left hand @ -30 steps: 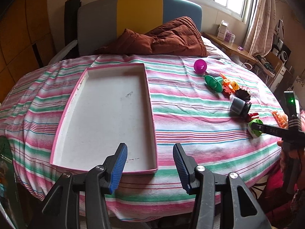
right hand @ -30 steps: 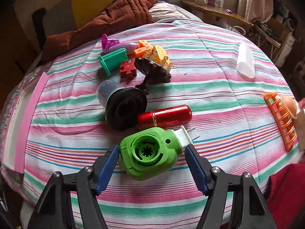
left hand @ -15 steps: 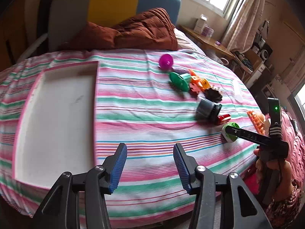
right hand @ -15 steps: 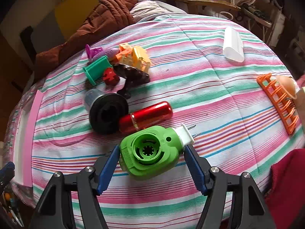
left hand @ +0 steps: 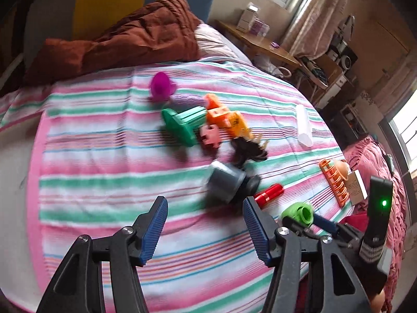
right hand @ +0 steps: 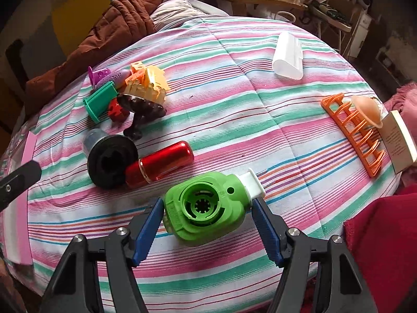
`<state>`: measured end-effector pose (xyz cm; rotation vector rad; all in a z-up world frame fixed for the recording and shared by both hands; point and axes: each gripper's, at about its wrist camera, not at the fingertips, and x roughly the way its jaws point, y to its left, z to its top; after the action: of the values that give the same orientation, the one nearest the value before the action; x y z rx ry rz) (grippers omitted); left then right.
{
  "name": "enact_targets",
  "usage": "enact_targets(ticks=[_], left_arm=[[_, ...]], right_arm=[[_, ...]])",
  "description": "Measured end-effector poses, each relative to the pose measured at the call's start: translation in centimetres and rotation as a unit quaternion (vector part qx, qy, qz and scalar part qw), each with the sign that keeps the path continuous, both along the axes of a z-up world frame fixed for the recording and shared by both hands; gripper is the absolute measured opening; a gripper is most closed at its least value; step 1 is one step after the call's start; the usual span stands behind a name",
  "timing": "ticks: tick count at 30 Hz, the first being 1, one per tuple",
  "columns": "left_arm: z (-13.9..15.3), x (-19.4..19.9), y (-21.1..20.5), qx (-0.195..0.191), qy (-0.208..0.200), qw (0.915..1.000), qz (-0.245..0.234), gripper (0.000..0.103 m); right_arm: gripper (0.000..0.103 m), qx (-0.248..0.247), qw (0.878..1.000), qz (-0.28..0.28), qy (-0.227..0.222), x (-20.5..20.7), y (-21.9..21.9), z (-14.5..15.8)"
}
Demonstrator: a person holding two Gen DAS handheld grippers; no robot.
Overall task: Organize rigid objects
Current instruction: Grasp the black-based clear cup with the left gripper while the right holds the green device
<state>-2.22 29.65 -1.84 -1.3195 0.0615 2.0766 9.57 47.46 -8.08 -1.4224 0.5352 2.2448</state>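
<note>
My right gripper [right hand: 208, 224] is shut on a green round plastic part with a white tip [right hand: 208, 208], held just above the striped bed; the part also shows in the left wrist view [left hand: 298, 212]. My left gripper [left hand: 204, 230] is open and empty, above the bed in front of a grey-and-black cup [left hand: 226, 182] and a red metallic cylinder [left hand: 268, 191]. These two also show in the right wrist view, the cup [right hand: 110, 160] touching the cylinder [right hand: 160, 163]. Beyond lie a green flanged piece [left hand: 182, 124], orange and yellow blocks [left hand: 226, 121], a black flower-shaped piece [left hand: 249, 150] and a magenta piece [left hand: 161, 86].
An orange rack [right hand: 351, 135] with a peach dome and a small book [right hand: 400, 142] lie at the bed's right edge. A white container [right hand: 288, 56] lies far right. The pink tray's rim [right hand: 22, 224] is at the left. A brown quilt [left hand: 125, 41] lies at the head.
My left gripper has swung right, away from the pink tray and toward the toy cluster. My right gripper still holds the green part, and its view has shifted slightly.
</note>
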Motion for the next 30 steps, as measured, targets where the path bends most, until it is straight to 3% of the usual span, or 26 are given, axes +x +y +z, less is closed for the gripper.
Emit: enact_targets(ticks=[5,9,13,18,22,27,30], left_arm=[[-0.5,-0.8,4.4,0.000,-0.015,0.9997,-0.018,0.061],[-2.6,-1.4,6.4,-0.032,-0.027,0.9987,-0.028,0.061],[-4.0,-1.1,5.0,-0.032,-0.031,0.9984,-0.036,0.063],[-6.2,0.2,1.6,-0.082,-0.025,0.9957,-0.034,0.062],[-5.7,0.3,-1.6,-0.038,-0.023,0.9990,-0.009,0.061],[-2.3,-0.5,-3.4,0.060,-0.042,0.9973,0.011,0.062],[-1.4,-1.6,-1.8,0.032,-0.043,0.9984,0.019,0.062]], right_arm=[[0.070,-0.007,1.000,-0.002,-0.003,0.0,0.2,-0.2],[0.070,-0.011,1.000,-0.005,-0.001,0.0,0.5,-0.2],[0.070,-0.018,1.000,-0.012,0.000,0.1,0.9,-0.2],[0.070,-0.018,1.000,-0.012,0.000,0.1,1.0,-0.2],[0.070,-0.017,1.000,-0.012,-0.001,0.1,0.9,-0.2],[0.070,-0.020,1.000,-0.012,0.000,0.1,0.9,-0.2],[0.071,-0.020,1.000,-0.012,-0.001,0.1,0.9,-0.2]])
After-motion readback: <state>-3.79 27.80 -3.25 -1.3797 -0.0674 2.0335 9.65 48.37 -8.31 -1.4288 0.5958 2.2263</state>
